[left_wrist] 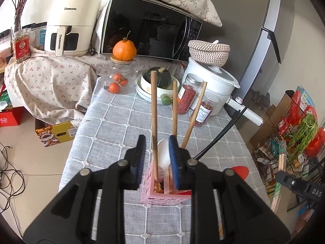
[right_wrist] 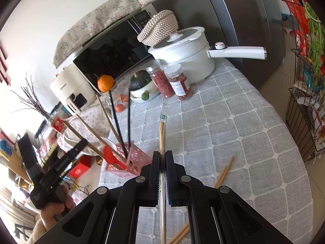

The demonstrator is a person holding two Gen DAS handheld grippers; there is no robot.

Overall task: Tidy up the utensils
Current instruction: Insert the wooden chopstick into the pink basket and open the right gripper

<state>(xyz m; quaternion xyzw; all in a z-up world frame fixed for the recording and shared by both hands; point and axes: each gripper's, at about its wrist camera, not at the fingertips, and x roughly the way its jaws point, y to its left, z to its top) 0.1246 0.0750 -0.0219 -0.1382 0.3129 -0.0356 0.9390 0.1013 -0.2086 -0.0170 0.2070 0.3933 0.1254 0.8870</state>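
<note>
A pink lattice holder (left_wrist: 162,193) stands on the grey checked tablecloth and holds wooden chopsticks (left_wrist: 154,122), a white spoon (left_wrist: 163,152) and a red spoon. My left gripper (left_wrist: 157,146) hangs open just above it, its jaws either side of the utensils. The holder also shows in the right wrist view (right_wrist: 130,162), with black chopsticks (right_wrist: 115,118) and the red spoon (right_wrist: 109,154). My right gripper (right_wrist: 161,155) is shut on a plastic-wrapped pair of bamboo chopsticks (right_wrist: 162,134), held above the cloth. Loose wooden chopsticks (right_wrist: 223,172) lie on the cloth beneath it.
Behind stand two spice jars (left_wrist: 186,97), a white electric pot (left_wrist: 213,81) with a woven basket on it, stacked bowls with a dark squash (left_wrist: 160,79), a glass jar (left_wrist: 119,75) topped by an orange, a microwave (left_wrist: 150,28) and an air fryer (left_wrist: 71,24). A wire rack (right_wrist: 304,101) stands right.
</note>
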